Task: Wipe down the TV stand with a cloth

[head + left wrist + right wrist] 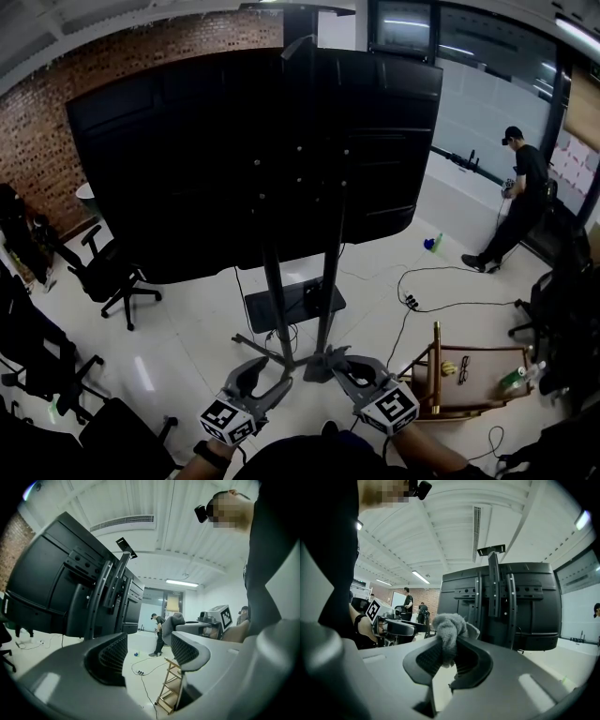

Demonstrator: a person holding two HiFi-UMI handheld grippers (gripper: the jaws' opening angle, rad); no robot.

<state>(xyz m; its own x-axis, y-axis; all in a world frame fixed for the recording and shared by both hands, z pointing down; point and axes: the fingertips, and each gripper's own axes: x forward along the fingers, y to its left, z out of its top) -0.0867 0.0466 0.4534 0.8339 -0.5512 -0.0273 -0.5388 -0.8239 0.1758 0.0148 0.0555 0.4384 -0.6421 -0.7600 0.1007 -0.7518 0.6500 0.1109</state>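
The right tongs (447,656) are clamped on a grey cloth (449,630), which bunches up above them. The stand (330,281) rises just ahead of both tongs, its two posts (493,602) upright. The left tongs (149,651) gape wide, holding nothing. The wipe likely runs along the posts, with the right tongs leading.

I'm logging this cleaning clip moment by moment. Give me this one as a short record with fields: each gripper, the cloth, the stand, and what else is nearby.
left gripper: jaws apart, nothing between them
right gripper: shut on a crumpled grey cloth
black metal TV stand: ahead of both grippers, carrying a large black screen seen from behind
contact: cloth held apart from the stand, no wiping under way
nearby: wooden rack on the floor at right; person in black by the far window
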